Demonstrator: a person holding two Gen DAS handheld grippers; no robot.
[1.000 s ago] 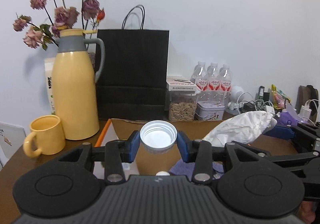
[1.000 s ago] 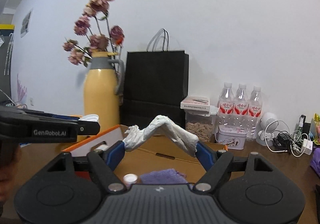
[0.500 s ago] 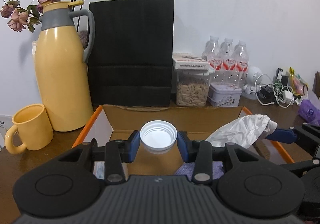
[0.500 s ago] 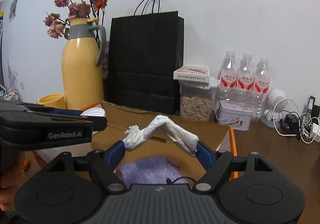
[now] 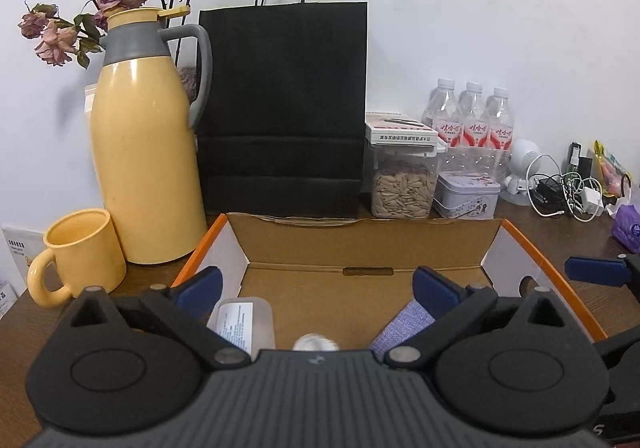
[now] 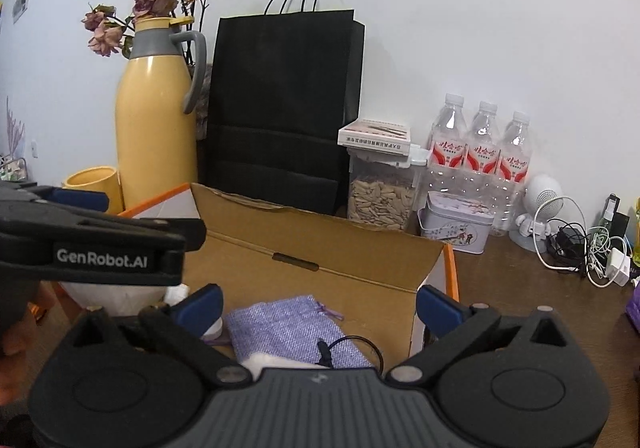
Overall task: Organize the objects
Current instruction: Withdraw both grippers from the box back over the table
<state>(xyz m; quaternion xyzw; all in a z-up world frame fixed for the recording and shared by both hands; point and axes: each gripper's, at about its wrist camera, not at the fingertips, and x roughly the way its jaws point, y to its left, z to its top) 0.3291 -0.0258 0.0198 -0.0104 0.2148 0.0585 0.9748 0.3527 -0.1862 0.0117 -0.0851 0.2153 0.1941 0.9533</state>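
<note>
Where flaps gape, cardboard box (image 6: 320,248) with purple pouch (image 6: 292,328), white cap (image 5: 315,342).

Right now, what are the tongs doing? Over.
Both tongs, left and right, just opened, empty. White cap and purple pouch in cardboard box. Nothing blocking.

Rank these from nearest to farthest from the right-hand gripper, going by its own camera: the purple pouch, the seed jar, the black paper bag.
From the right gripper:
1. Purple pouch, lying in the cardboard box, just ahead of the open jaws.
2. Seed jar, beyond the box's far wall, slightly right.
3. Black paper bag, by the wall, left of the jar, a little farther back.
</note>
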